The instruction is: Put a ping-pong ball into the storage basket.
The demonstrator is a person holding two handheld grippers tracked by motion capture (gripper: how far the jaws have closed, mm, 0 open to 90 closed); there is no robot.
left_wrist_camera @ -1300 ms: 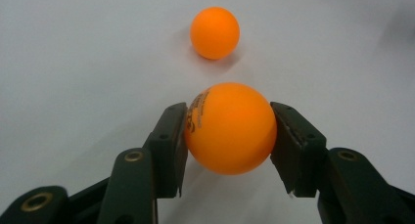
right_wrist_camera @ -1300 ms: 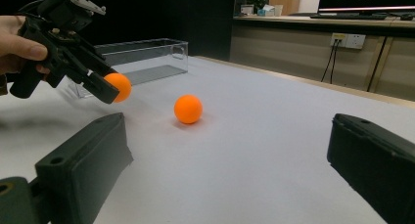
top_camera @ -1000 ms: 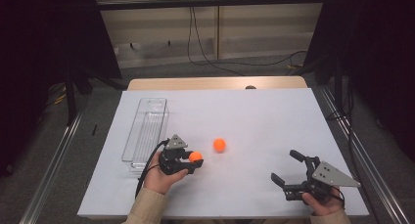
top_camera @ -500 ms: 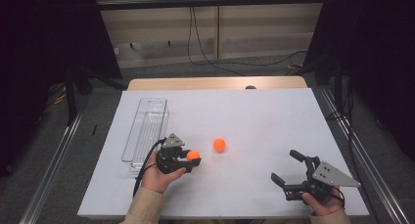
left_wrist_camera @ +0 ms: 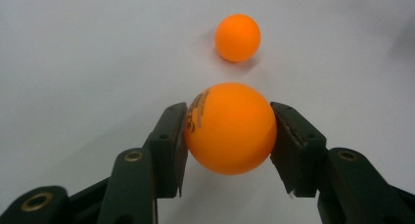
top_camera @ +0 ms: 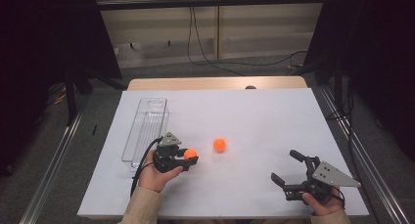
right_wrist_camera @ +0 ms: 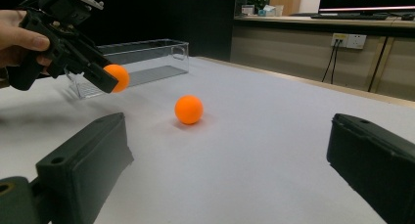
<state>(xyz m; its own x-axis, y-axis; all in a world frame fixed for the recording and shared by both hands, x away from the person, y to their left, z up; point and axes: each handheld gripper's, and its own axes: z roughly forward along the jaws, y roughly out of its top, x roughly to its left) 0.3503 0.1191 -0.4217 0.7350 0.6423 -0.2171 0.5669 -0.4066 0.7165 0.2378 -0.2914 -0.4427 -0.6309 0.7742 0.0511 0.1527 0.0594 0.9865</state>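
Note:
My left gripper (top_camera: 190, 156) is shut on an orange ball (top_camera: 190, 154), held a little above the white table; in the left gripper view the ball (left_wrist_camera: 230, 128) is pinched between both black pads. A second orange ball (top_camera: 219, 145) lies loose on the table just beyond it, also seen in the left gripper view (left_wrist_camera: 238, 37) and the right gripper view (right_wrist_camera: 189, 109). The right gripper (top_camera: 288, 168) rests at the front right, jaws wide apart with nothing between them. From the right gripper view the left gripper (right_wrist_camera: 116, 79) and its ball (right_wrist_camera: 118, 77) hover off the surface.
A clear plastic box (top_camera: 146, 128) stands lengthwise at the table's left, just behind the left hand. The white table top (top_camera: 264, 121) ends in a wooden strip at the far edge. Cables run along the floor behind.
The left gripper with its ball has shifted slightly toward the left and back. The right gripper and the loose ball have stayed where they were.

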